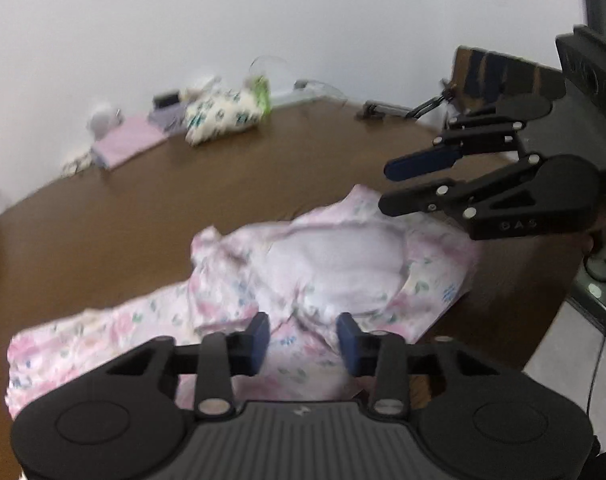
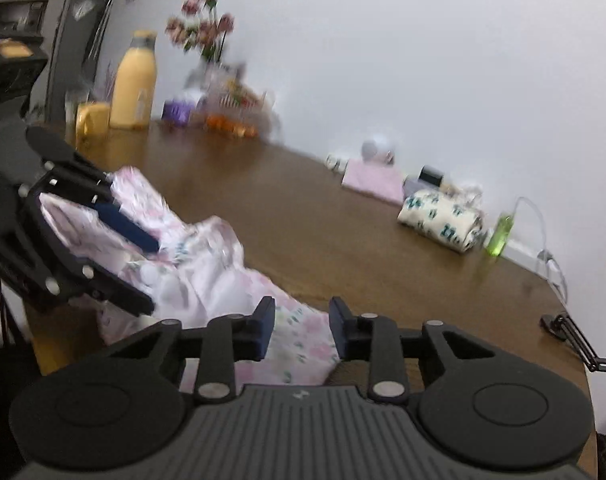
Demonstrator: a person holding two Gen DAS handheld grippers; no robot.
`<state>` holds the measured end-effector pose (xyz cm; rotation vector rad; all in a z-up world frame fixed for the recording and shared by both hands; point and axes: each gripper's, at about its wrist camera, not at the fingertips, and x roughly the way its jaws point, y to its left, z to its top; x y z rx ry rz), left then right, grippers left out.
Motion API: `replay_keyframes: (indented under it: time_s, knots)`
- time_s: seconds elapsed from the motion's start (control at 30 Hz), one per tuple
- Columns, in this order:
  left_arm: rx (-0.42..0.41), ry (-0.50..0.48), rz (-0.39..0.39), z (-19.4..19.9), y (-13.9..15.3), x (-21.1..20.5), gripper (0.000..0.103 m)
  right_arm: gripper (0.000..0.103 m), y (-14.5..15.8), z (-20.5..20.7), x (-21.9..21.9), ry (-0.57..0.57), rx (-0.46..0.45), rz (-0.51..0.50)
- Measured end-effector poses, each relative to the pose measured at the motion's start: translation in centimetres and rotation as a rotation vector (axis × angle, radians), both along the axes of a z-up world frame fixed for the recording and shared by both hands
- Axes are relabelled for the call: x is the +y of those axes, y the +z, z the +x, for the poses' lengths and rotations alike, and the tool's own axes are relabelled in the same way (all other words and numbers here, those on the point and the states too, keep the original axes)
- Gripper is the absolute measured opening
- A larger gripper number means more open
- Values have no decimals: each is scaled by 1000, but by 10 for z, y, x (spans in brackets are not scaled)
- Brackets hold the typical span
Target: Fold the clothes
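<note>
A crumpled pink floral garment [image 1: 303, 276] lies on the brown wooden table [image 1: 143, 208], its white inner side showing. My left gripper [image 1: 303, 338] is open and empty, hovering just above the garment's near part. My right gripper [image 1: 387, 186] is open at the right, above the garment's far corner. In the right wrist view the right gripper [image 2: 301, 330] is open over an edge of the garment [image 2: 207, 264], and the left gripper [image 2: 153, 274] is open above the cloth at the left.
Folded clothes sit by the wall: a pink piece [image 1: 127, 142] and a cream patterned piece [image 1: 219, 114], [image 2: 439, 218]. A green bottle [image 2: 501, 236], yellow bottle [image 2: 133, 84], flowers [image 2: 203, 20] and a black clamp arm [image 1: 427, 106] stand along the table edges.
</note>
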<state>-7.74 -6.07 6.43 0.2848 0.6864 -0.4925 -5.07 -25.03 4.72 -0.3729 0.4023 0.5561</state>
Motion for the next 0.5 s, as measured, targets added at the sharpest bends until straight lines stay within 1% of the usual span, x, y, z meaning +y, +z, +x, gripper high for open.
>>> replay_keyframes:
  time_s: [0.07,0.1,0.17,0.2,0.27,0.33,0.37,0.4,0.5]
  knots:
    - [-8,8,-14,-3,5,10,37,30,-5,9,4,30,33,-12]
    - [-12,12,-22,-5,8,16,39,30,-7,13,5,45,50,-17]
    - [-19,-3,-34,-10,15,23,64,30,-12,21,9,75,83,-28]
    - [-22,-12,-41,-13,18,27,66,31,-14,25,11,90,99,-34]
    - [-28,-28,-53,-19,25,35,66,31,-19,32,13,111,140,-41]
    - [-1,-81,-98,-24,26,39,68,31,-24,32,12,111,154,-33]
    - [5,-102,-100,-24,25,35,68,31,-26,32,11,110,160,-29]
    - [4,-121,-78,-25,21,32,68,31,-27,31,11,106,160,-26]
    - [-29,-172,72,-29,6,17,68,32,-29,29,11,92,155,-20]
